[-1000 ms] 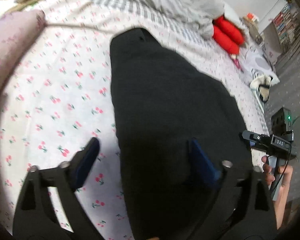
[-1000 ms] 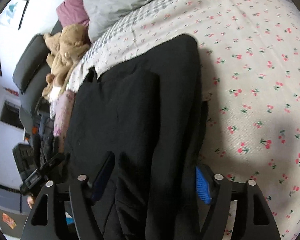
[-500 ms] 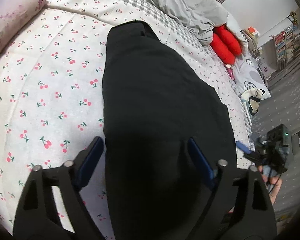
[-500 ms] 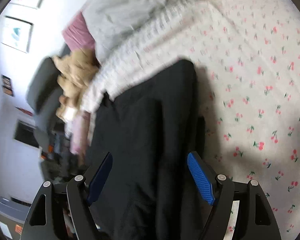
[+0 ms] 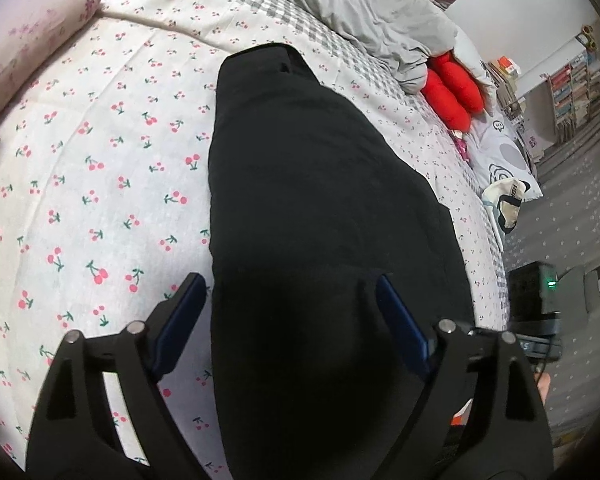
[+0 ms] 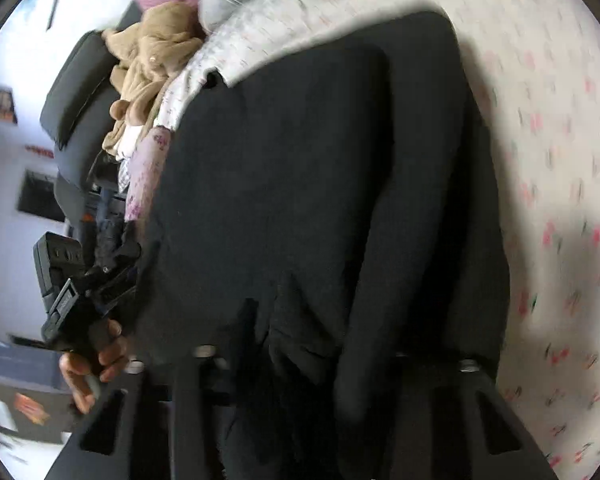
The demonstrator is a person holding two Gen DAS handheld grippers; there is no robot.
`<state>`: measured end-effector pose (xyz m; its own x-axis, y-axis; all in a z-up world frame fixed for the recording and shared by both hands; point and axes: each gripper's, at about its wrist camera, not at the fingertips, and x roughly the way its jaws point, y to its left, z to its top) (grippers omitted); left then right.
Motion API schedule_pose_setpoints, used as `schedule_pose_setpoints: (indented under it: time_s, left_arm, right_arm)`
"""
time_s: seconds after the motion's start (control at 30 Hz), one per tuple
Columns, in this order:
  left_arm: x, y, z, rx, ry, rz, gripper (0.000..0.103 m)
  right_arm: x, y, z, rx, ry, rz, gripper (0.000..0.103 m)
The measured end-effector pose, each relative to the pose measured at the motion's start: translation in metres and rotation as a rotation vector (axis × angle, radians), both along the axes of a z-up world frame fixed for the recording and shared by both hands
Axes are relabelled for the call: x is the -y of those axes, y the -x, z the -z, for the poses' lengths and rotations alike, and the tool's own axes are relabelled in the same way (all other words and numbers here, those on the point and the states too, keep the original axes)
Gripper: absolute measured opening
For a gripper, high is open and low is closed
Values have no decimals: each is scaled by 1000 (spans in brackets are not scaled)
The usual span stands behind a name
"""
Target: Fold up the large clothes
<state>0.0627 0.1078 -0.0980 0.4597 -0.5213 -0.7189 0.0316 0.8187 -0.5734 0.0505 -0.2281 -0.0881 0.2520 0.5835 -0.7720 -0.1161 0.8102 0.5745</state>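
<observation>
A long black garment [image 5: 320, 200] lies lengthwise on the cherry-print bed sheet [image 5: 100, 160]. My left gripper [image 5: 290, 312] hovers over its near end. Its jaws are wide and opening, with one blue pad [image 5: 180, 316] over the sheet and the other over the cloth, neither pressing. In the blurred right wrist view the black garment [image 6: 320, 160] fills the frame. My right gripper [image 6: 300, 332] is sunk into it with its jaws closing. Wrinkled fabric is bunched between the fingers and hides the pads.
A grey quilt [image 5: 360, 12] and red cushions [image 5: 454, 92] lie at the bed's far end, and a lilac pillow [image 5: 24, 48] lies at the left. The bed's edge and grey floor [image 5: 572, 240] are at the right. A tan plush heap [image 6: 148, 68] sits beyond the garment.
My right gripper pushed down into the garment and its jaws drew together, so its blue pads vanished in the fabric. My left gripper stayed put, its jaws a little narrower than a second ago.
</observation>
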Motion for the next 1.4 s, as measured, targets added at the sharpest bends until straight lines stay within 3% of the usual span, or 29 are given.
schedule_pose_setpoints:
  time_s: [0.1, 0.17, 0.23, 0.3, 0.33, 0.37, 0.43, 0.53, 0.57, 0.73, 0.83, 0.9, 0.93, 0.97, 1.07, 1.17, 1.3, 1.4]
  left_arm:
    - [0, 3, -3, 14, 12, 0, 87]
    - [3, 5, -4, 27, 16, 10, 87]
    - [7, 4, -2, 24, 7, 23, 87]
    - [13, 3, 3, 9, -12, 37, 87]
    - [16, 1, 8, -4, -22, 48, 87]
    - [19, -1, 12, -15, -18, 56, 90]
    - [20, -4, 18, -36, 1, 51, 94]
    - [17, -9, 27, -69, 82, 33, 96]
    - [16, -10, 30, -79, 101, 30, 97]
    - [19, -23, 57, -138, 235, 10, 98]
    - [19, -28, 61, -135, 261, -3, 96]
    - [25, -29, 57, -120, 220, -12, 88]
    - [27, -29, 53, -111, 195, -13, 85]
    - [35, -28, 42, -88, 142, -8, 81]
    - [49, -28, 17, -17, 84, 21, 70]
    - [67, -31, -15, 94, 82, 64, 64]
    - [107, -48, -56, 244, 137, 134, 65]
    - [138, -68, -65, 307, 167, 194, 70]
  right_arm:
    - [1, 8, -52, 200, -32, -1, 28]
    - [14, 12, -70, 267, -54, 20, 28]
    - [26, 9, -61, 246, 0, 58, 30]
    - [34, 0, -29, 151, 112, 82, 44]
    - [34, -5, -7, 82, 206, 79, 60]
    - [35, -9, 14, 7, 258, 81, 67]
    - [43, -13, 17, -30, 202, 109, 70]
    - [62, -14, -2, 55, 45, 165, 89]
    - [71, -16, -2, 58, 1, 189, 89]
    - [85, -48, 50, -110, -133, 234, 89]
    - [81, -58, 79, -174, -237, 222, 91]
    - [78, -59, 78, -149, -265, 220, 86]
    - [73, -60, 76, -132, -282, 199, 66]
    - [66, -59, 72, -124, -268, 197, 56]
    - [66, -50, 38, -23, -272, 166, 42]
    - [79, -38, -4, 114, -259, 171, 41]
    - [115, -21, -54, 290, -221, 249, 41]
    - [148, -17, -73, 372, -170, 338, 46]
